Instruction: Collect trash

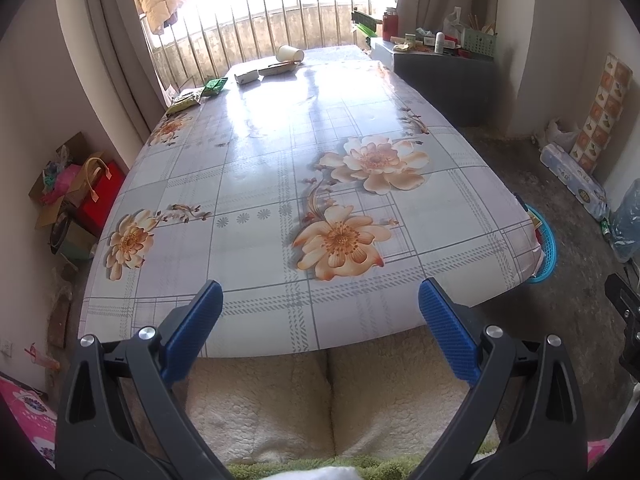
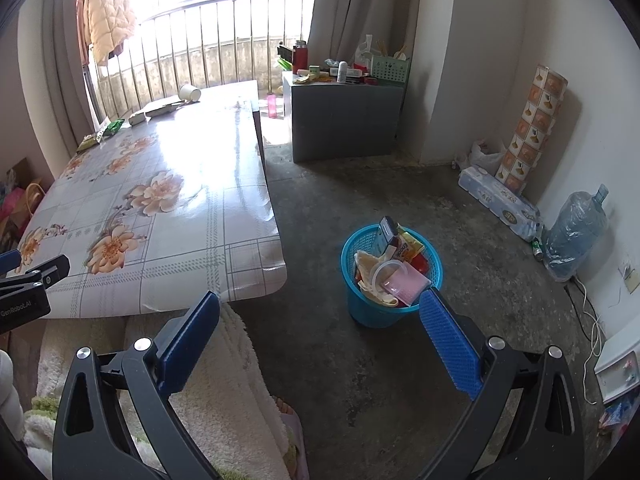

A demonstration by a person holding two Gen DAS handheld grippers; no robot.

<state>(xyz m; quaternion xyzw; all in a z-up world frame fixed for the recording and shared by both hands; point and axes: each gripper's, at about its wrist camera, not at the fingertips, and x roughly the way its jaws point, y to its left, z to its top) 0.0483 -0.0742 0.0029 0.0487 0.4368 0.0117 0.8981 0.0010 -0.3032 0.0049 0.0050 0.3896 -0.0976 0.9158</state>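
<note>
A blue plastic trash basket (image 2: 362, 312) stands on the floor right of the table, filled with wrappers, a carton and a clear lid; its rim also peeks past the table corner (image 1: 548, 248). My right gripper (image 2: 320, 320) is open and empty, held above the floor just in front of the basket. My left gripper (image 1: 320, 304) is open and empty over the near edge of the floral table (image 1: 280, 184). Trash lies at the table's far end: a tipped paper cup (image 1: 290, 53), a flat tray (image 1: 279, 69), a small white box (image 1: 247, 77), a green wrapper (image 1: 215, 86) and a yellowish packet (image 1: 185, 102).
A grey cabinet (image 2: 344, 120) crowded with small items stands behind the table. Tissue rolls (image 2: 500, 204), a patterned roll (image 2: 532, 128) and a water jug (image 2: 576, 232) line the right wall. Bags and boxes (image 1: 76, 196) sit on the floor left of the table. A fleece cushion (image 1: 332, 400) lies below me.
</note>
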